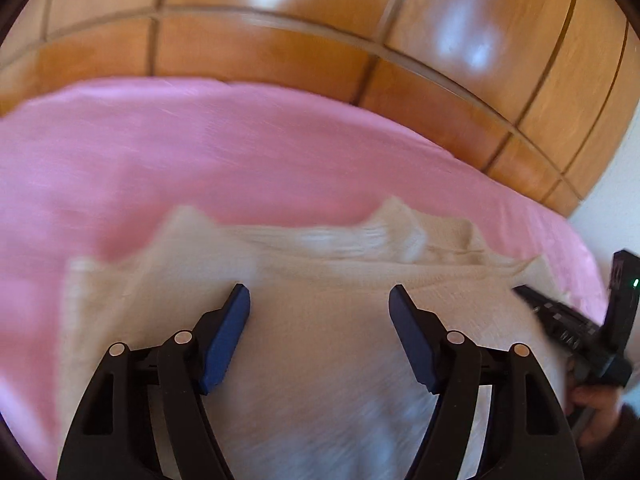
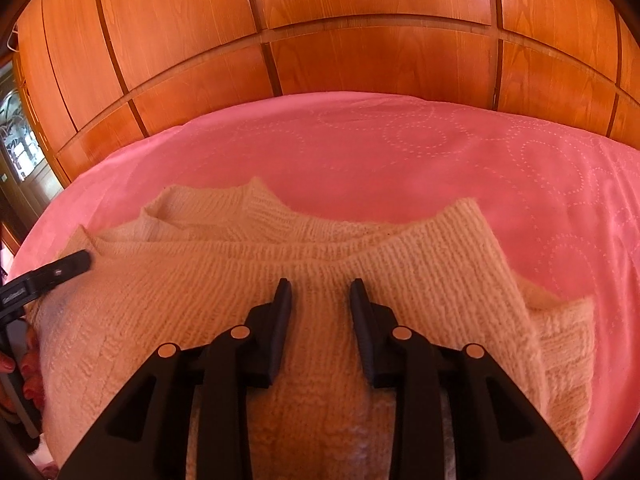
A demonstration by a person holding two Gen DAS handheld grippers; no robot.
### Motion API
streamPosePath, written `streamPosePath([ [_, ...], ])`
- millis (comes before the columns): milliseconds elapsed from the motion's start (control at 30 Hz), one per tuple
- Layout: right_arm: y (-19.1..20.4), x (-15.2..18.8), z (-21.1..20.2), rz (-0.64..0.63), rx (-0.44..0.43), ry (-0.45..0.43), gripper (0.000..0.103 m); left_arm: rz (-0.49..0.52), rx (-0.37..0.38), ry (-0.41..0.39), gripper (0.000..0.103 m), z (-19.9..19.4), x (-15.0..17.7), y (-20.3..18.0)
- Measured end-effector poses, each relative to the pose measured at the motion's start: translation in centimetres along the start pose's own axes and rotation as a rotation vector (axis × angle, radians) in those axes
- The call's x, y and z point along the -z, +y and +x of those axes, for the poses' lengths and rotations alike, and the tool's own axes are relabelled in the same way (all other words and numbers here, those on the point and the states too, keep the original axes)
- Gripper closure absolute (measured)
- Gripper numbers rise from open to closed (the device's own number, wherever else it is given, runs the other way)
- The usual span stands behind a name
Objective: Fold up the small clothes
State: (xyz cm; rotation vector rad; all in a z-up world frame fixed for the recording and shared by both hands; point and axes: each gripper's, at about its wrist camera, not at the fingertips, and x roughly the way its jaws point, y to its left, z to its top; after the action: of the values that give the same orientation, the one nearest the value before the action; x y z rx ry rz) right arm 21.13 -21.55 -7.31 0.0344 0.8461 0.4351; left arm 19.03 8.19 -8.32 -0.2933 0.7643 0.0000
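Left gripper: we see its blue-padded fingers spread wide apart, grasping nothing, poised over the cream knit.
Right gripper: our black fingers stand parted with a narrower gap, nothing between them; whether the tips touch the knit we cannot tell.
Sweater: cream ribbed knit, directly under and ahead of both grippers, lying on the bedspread; a ribbed flap is turned over just right of the right fingers.
Bedspread: pink with stitched dotted circles, stretching ahead beyond the sweater.
Wardrobe: wooden panels, far ahead past the bed.
Cross view: the left gripper's finger shows at our right camera's left edge, at the sweater's edge.
Sharpness: left camera is motion-blurred.
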Motion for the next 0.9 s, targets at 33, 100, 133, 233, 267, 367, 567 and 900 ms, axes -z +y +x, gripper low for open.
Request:
streamPosePath([
  [33, 0.1, 0.0, 0.0, -0.005, 0.003, 0.000, 0.072, 0.003, -0.022, -0.013, 0.032, -0.7, 0.3, 0.5],
  [100, 0.2, 0.0, -0.1, -0.010, 0.010, -0.004, 0.072, -0.001, -0.074, -0.037, 0.032, -2.1, 1.0, 1.8],
  [133, 0.3, 0.0, 0.0, -0.012, 0.014, -0.006, 0.072, -0.006, -0.089, -0.040, 0.032, -2.5, 1.4, 2.4],
  [233, 0.7, 0.1, -0.1, -0.029, 0.035, -0.013, 0.071, 0.008, -0.113, -0.037, 0.032, -2.7, 2.1, 3.2],
  [267, 0.8, 0.1, -0.1, -0.032, 0.040, -0.015, 0.070, 0.013, -0.111, -0.036, 0.032, -2.7, 2.2, 3.3],
  [367, 0.8, 0.1, -0.2, -0.031, 0.045, -0.019, 0.069, 0.003, -0.109, -0.030, 0.032, -2.3, 2.3, 3.6],
  [567, 1.0, 0.2, -0.6, -0.036, 0.074, -0.035, 0.063, -0.034, -0.124, -0.090, 0.027, -5.1, 3.1, 3.4],
  [900, 1.4, 0.7, -2.1, -0.021, 0.214, -0.105, 0.020, -0.125, -0.171, -0.070, 0.014, -6.3, 6.1, 7.8],
])
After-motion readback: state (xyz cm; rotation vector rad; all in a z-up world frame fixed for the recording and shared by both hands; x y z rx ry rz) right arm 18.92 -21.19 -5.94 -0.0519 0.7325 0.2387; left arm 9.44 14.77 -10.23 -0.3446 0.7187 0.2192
